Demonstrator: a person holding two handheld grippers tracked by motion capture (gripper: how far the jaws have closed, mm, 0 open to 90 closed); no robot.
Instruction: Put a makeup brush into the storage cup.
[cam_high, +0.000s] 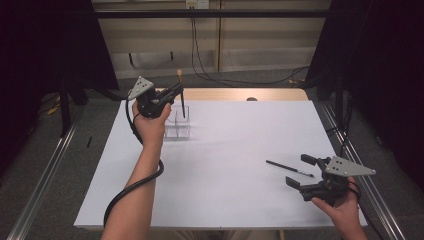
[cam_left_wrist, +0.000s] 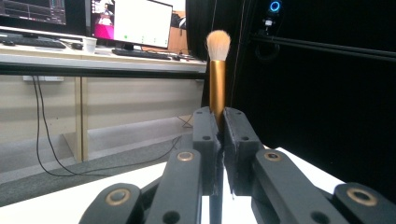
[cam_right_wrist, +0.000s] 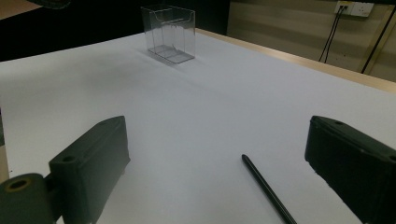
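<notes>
Left claw (cam_left_wrist: 220, 140) clamped round upright makeup brush (cam_left_wrist: 217, 70) (bristles up).

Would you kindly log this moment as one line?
left gripper: shut on gold-handled makeup brush | right gripper: open | thin black pencil: on table

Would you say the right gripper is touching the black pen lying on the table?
Apart. In the right gripper view the right gripper has its jaws wide open, and the black pen lies on the white table between them with bare surface either side.
</notes>
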